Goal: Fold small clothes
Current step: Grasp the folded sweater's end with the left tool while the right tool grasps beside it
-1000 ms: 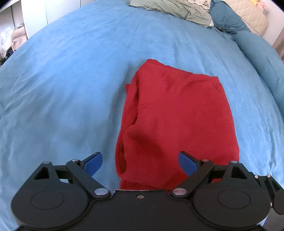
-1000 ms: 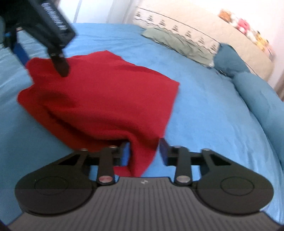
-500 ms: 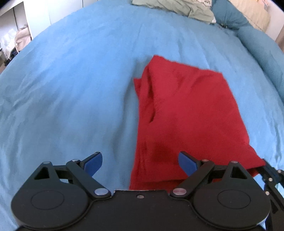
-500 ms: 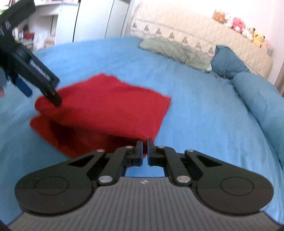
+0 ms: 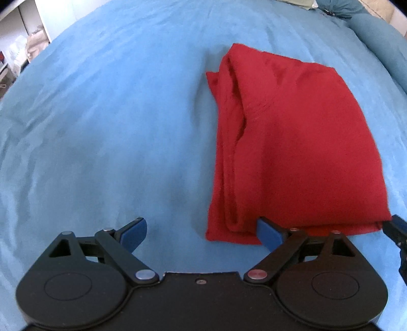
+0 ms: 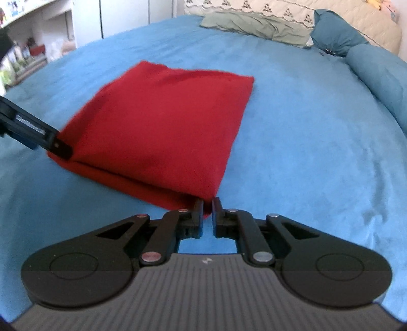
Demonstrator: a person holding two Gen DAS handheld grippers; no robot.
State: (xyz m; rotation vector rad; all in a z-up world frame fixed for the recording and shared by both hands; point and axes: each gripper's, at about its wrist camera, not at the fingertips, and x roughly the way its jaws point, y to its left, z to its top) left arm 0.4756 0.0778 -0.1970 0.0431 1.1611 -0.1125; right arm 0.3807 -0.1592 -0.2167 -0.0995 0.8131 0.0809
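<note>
A red cloth (image 5: 292, 142) lies folded into a rectangle on the blue bedspread (image 5: 101, 127), with loose layered edges along its left side. My left gripper (image 5: 202, 233) is open; its right pad (image 5: 269, 235) sits at the cloth's near edge, and only bedspread lies between the pads. In the right wrist view the red cloth (image 6: 162, 122) lies ahead and to the left. My right gripper (image 6: 208, 206) is opening, its jaws a narrow gap apart with the cloth's near corner between the tips. The left gripper (image 6: 33, 132) reaches the cloth's left corner there.
Far across the bed lie a green pillow (image 6: 254, 25), teal cushions (image 6: 335, 43) and a cream quilted headboard (image 6: 318, 15). White cupboards and cluttered shelves (image 6: 28, 51) stand off the bed's left side. Bare bedspread (image 6: 318, 152) stretches to the cloth's right.
The hanging cloth has come down flat on the bed. The right jaws shut on its corner, then parted slightly. The left gripper sank and the cloth now sits further right in its view.
</note>
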